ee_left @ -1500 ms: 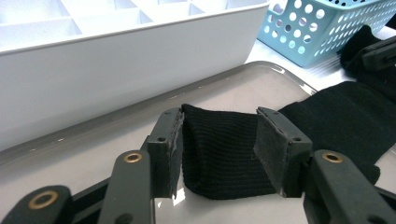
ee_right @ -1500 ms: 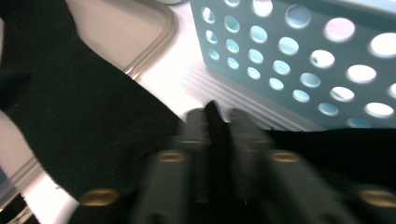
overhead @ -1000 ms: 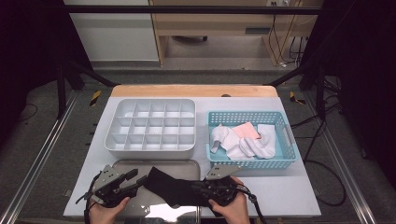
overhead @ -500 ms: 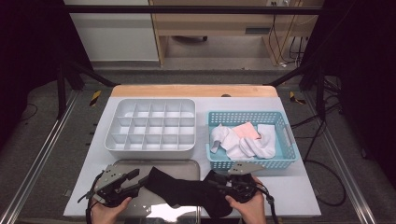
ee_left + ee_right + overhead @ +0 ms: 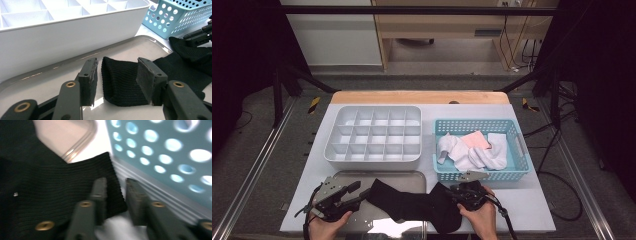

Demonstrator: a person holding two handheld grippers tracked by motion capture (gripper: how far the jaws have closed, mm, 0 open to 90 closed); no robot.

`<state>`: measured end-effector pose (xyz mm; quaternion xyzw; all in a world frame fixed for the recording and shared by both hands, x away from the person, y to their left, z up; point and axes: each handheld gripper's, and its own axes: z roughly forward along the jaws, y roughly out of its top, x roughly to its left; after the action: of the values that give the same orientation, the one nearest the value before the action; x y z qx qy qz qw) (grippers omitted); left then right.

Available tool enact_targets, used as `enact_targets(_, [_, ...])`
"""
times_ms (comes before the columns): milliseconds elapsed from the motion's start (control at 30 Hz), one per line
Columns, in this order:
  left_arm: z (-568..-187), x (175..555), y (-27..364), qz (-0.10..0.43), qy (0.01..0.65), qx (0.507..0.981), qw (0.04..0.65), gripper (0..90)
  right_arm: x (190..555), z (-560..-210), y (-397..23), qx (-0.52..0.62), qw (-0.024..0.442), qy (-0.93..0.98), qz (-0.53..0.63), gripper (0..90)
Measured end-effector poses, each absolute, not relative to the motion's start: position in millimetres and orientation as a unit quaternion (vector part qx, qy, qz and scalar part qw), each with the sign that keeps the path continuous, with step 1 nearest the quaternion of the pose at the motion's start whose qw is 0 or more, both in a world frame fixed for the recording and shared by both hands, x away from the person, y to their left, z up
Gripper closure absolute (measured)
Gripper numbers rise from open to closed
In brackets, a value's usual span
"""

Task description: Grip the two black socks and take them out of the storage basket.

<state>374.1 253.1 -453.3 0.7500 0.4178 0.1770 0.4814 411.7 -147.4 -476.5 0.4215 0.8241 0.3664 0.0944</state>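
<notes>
1. Sock (image 5: 412, 202) handling is the work in hand. The black sock lies stretched across the front of the table (image 5: 532, 205), one end on the metal tray (image 5: 362, 176), the other off the tray's right edge, just in front of the blue basket (image 5: 518, 150).
2. The left gripper (image 5: 117, 67) has its jaws apart around the sock's end on the tray. There is a sliver of gap at one pad, so I judge that nothing is pinched there.
3. The right gripper (image 5: 116, 182) has just been closing its jaws. They stand nearly together, with the corner of the ribbed cuff lying between them. The picture is blurred, but a gap shows, so it does not look like a firm pinch yet.
4. My reading is that both ends are being taken up, probably to fold or roll the sock for the white divided box (image 5: 372, 135).
5. The next move calls for both pairs of jaws to bite cloth properly, then lift together so the middle does not drag on the tray.
6. The basket wall is close beside the right gripper and could catch a jaw.
7. White socks (image 5: 472, 156) and something pink (image 5: 475, 140) lie in the basket. The divided box stands behind the tray, clear of the hands.
</notes>
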Motion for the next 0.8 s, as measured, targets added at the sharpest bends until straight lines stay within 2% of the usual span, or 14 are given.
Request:
enact_targets(33, [-453,374,253,0.177,0.418,0.750,0.481,50.0,412,-476,-147,0.416,0.101,0.825,0.369,83.4])
enact_targets(100, [-453,374,253,0.177,0.418,0.749,0.482,50.0,410,-472,-147,0.415,0.103,0.824,0.372,85.6])
enact_targets(333, [-453,375,254,0.175,0.421,0.747,0.484,50.0,397,-442,-138,0.348,0.131,0.825,0.424,86.1])
enact_targets(467, [-452,373,254,0.176,0.419,0.746,0.487,50.0,397,-430,-120,0.311,0.130,0.829,0.445,86.0])
enact_targets(633, [-451,373,254,0.173,0.416,0.746,0.490,49.9,413,-428,-96,0.299,0.136,0.835,0.440,85.8])
enact_targets(800, [-449,376,246,0.168,0.404,0.756,0.487,49.9,428,-442,-79,0.326,0.141,0.839,0.412,82.7])
